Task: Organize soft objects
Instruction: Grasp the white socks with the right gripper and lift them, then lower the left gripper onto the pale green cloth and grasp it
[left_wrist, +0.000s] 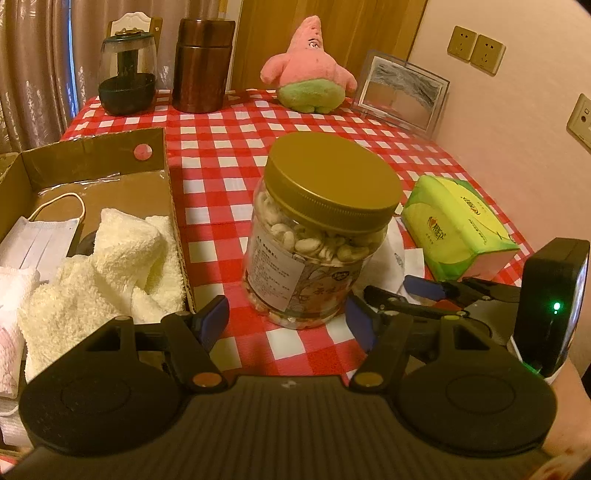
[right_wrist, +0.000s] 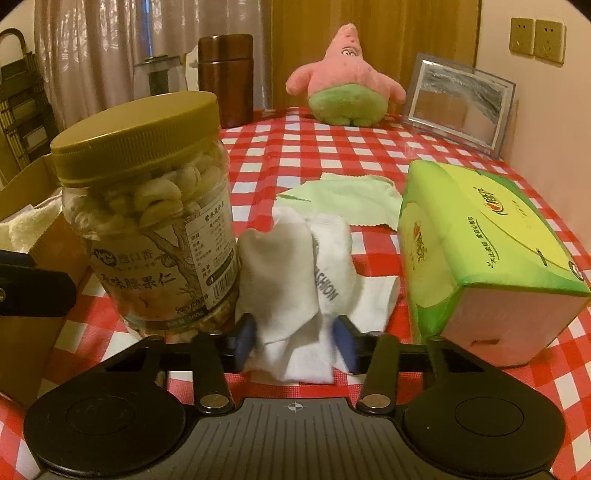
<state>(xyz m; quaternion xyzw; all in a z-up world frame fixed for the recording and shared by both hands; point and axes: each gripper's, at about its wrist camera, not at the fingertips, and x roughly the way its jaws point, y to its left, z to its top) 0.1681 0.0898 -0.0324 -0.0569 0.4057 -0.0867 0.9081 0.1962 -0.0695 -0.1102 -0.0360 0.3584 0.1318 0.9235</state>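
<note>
A pair of white socks (right_wrist: 295, 266) lies on the red checked tablecloth (right_wrist: 332, 147), bunched between the blue pads of my right gripper (right_wrist: 295, 339), which is shut on it. A cashew jar (right_wrist: 147, 206) with a gold lid stands just left of the socks. My left gripper (left_wrist: 286, 321) is open, its fingertips either side of the jar's (left_wrist: 317, 229) base without touching it. At the left an open cardboard box (left_wrist: 92, 155) holds a cream towel (left_wrist: 110, 266) and a face mask (left_wrist: 40, 240). A pink star plush (left_wrist: 310, 70) sits at the far edge. A light green cloth (right_wrist: 347, 199) lies beyond the socks.
A green tissue pack (right_wrist: 480, 243) lies right of the socks. A brown canister (left_wrist: 203, 62) and a glass pot (left_wrist: 127, 77) stand at the back left, and a picture frame (left_wrist: 402, 92) at the back right. The wall closes the table's right side.
</note>
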